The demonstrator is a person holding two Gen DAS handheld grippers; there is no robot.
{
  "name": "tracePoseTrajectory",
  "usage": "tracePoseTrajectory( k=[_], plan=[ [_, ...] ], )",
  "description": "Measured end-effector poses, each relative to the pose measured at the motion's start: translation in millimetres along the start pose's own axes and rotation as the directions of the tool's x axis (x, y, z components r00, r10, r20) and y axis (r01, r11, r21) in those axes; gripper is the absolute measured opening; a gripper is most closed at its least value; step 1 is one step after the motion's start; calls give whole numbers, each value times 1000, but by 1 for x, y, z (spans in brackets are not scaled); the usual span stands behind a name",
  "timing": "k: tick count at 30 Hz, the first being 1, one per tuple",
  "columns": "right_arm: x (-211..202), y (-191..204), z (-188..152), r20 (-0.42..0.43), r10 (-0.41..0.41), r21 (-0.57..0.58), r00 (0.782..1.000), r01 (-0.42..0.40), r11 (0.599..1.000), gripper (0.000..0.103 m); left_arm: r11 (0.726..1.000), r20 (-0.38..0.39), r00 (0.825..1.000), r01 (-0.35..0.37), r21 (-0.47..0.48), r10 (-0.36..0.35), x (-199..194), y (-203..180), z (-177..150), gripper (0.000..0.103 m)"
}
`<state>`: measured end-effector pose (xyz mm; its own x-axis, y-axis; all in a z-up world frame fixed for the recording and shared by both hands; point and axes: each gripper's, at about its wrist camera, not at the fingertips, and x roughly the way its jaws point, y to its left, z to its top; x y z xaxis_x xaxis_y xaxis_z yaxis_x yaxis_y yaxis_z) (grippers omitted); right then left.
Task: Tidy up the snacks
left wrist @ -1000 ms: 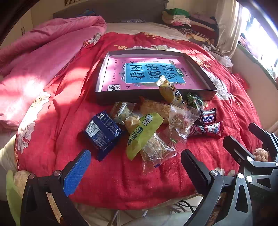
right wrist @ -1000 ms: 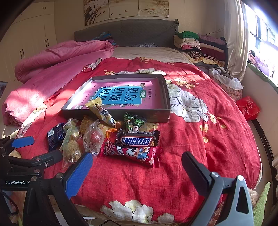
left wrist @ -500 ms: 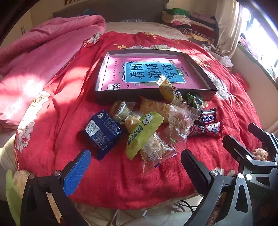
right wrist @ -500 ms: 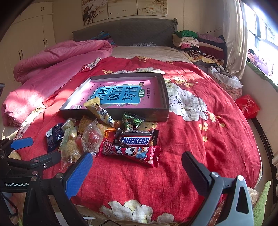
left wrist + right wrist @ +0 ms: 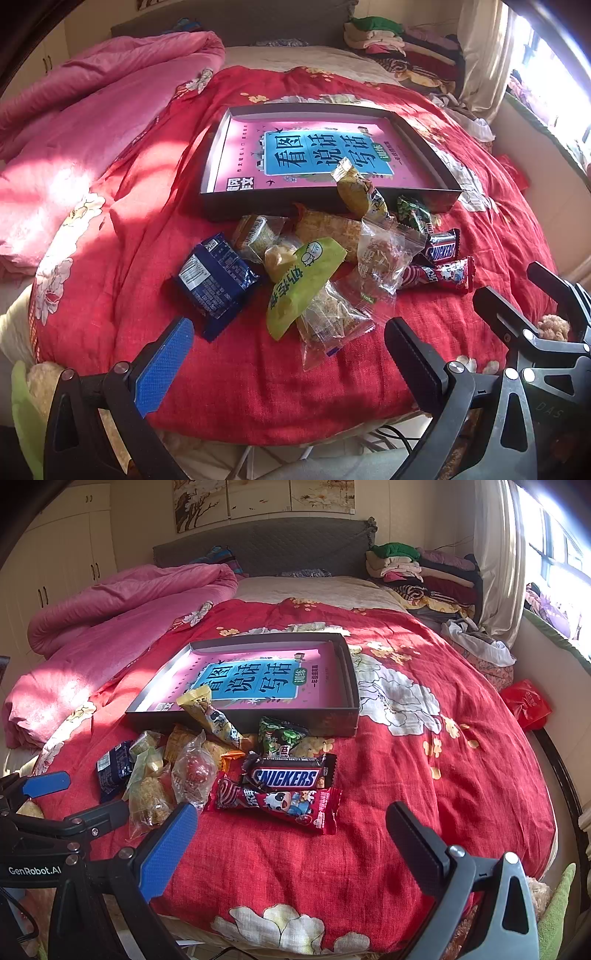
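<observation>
Crinkly plastic wrappers make the snack pile [image 5: 317, 258] light, soft and slippery; it lies on the red bedspread [image 5: 424, 775] at six o'clock of the dark tray [image 5: 351, 686]. Left gripper [image 5: 288, 354] and right gripper [image 5: 291, 830] hover wide apart, holding nothing (both near the bed's edge). I judge the stiff Snickers bar [image 5: 288, 777] is best pinched across its middle.
</observation>
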<state>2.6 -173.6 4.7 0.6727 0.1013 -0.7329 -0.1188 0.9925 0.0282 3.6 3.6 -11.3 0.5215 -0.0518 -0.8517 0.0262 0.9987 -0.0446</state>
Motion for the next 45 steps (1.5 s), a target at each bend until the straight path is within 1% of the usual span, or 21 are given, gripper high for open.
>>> tracePoseTrajectory(
  k=[14, 20, 23, 28, 31, 36, 37, 40, 43, 45],
  plan=[
    [5, 0, -1, -14, 0, 0, 1000, 0, 1000, 103, 1000, -15, 1000, 11, -27, -11, 5, 7, 1, 103],
    [7, -1, -2, -24, 3, 4, 1000, -3, 1000, 103, 999, -39, 999, 15, -40, -16, 12, 11, 0, 103],
    [10, -2, -1, -31, 6, 14, 999, -5, 1000, 103, 998, -46, 999, 9, -58, -11, 13, 19, -1, 103],
    [16, -7, -1, -52, 20, 35, 998, -19, 999, 103, 992, -58, 998, -19, -123, 12, 20, 49, 3, 103],
    [21, -11, -1, -66, 26, 47, 998, -23, 999, 103, 989, -53, 998, -35, -146, 27, 22, 64, 6, 103],
    [28, -15, -1, -88, 32, 60, 996, -27, 998, 103, 989, -51, 999, -15, -150, 8, 31, 81, 13, 103],
    [30, -15, -1, -93, 34, 61, 995, -28, 998, 103, 986, -57, 998, -18, -168, 8, 34, 85, 15, 103],
    [36, -16, -1, -108, 33, 55, 994, -27, 998, 103, 976, -76, 997, 16, -219, -33, 46, 95, 19, 102],
    [43, -16, 0, -119, 30, 44, 992, -25, 999, 103, 967, -115, 993, 11, -254, -41, 61, 98, 19, 102],
    [46, -17, 1, -123, 25, 36, 992, -21, 999, 103, 960, -135, 989, 22, -279, -62, 70, 98, 20, 102]
  ],
)
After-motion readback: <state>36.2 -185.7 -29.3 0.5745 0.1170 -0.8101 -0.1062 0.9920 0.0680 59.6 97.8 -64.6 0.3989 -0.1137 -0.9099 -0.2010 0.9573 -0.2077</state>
